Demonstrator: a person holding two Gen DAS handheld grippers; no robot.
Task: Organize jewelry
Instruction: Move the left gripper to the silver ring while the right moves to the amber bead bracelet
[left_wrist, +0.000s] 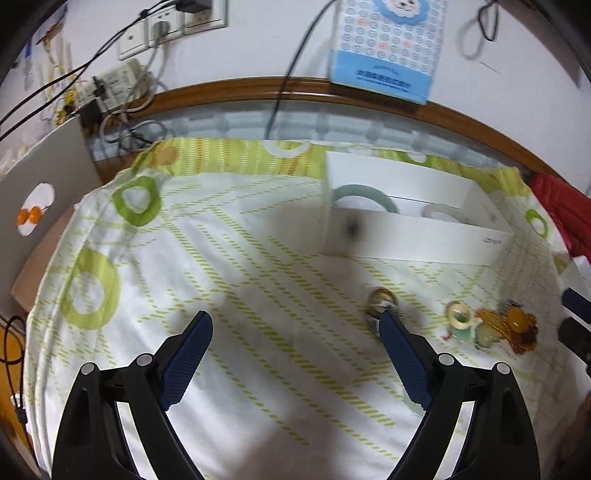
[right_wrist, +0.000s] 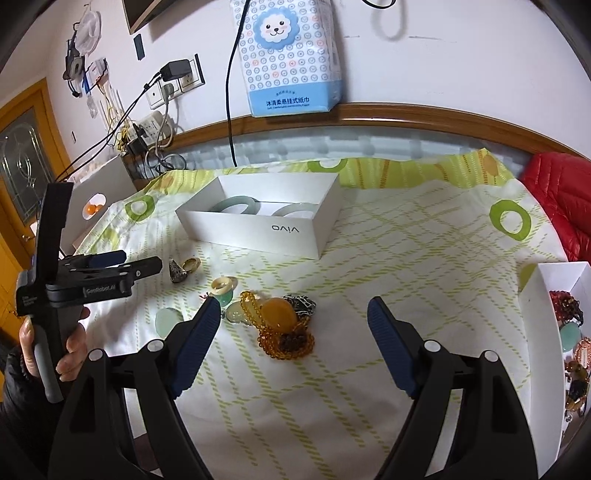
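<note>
A white vivo box (right_wrist: 258, 230) (left_wrist: 417, 240) sits on the green-patterned sheet and holds two jade bangles (right_wrist: 236, 204) (left_wrist: 364, 195). A pile of loose jewelry lies in front of it: an amber bead necklace with a pendant (right_wrist: 282, 321) (left_wrist: 515, 323), a cream ring (right_wrist: 223, 285) (left_wrist: 459, 314), and gold and silver rings (right_wrist: 183, 271) (left_wrist: 382, 304). My left gripper (left_wrist: 295, 328) (right_wrist: 142, 263) is open, its right finger just in front of the rings. My right gripper (right_wrist: 291, 314) is open and empty, hovering over the amber necklace.
A second white box (right_wrist: 546, 295) at the right edge holds several bead pieces. A red jacket (right_wrist: 557, 199) lies at the far right. A tissue pack (right_wrist: 291, 59) hangs on the wall. A power strip and cables (right_wrist: 147, 129) sit at the back left.
</note>
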